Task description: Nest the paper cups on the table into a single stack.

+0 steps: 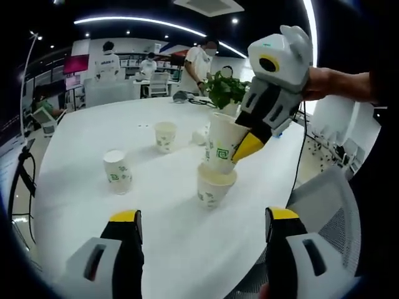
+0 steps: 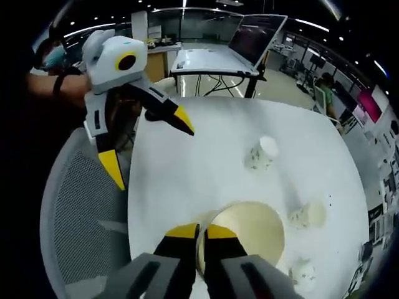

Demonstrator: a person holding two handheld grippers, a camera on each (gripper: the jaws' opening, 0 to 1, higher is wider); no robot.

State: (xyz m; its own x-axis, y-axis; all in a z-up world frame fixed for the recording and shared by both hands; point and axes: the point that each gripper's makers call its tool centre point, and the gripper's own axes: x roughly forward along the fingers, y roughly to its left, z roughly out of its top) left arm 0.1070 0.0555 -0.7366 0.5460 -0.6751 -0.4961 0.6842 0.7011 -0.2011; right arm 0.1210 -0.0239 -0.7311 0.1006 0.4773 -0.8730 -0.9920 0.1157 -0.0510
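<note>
In the left gripper view a paper cup (image 1: 221,146) with a green print hangs tilted, its base just inside a second cup (image 1: 213,188) that stands on the white table (image 1: 93,205). My right gripper (image 1: 242,142) is shut on the upper cup's rim. My left gripper (image 1: 204,215) is open near the table's front edge, short of this pair. Two more cups (image 1: 165,136) (image 1: 117,171) stand to the left. In the right gripper view my right gripper (image 2: 202,232) pinches the held cup (image 2: 249,233) by its rim. The left gripper (image 2: 149,149) hovers open at the table edge.
A potted plant (image 1: 224,90) stands behind the cups. A grey mesh chair (image 2: 81,199) sits at the table's near edge, under the left gripper. Three loose cups (image 2: 262,152) (image 2: 308,215) (image 2: 302,271) are spread over the table. People stand at desks in the background.
</note>
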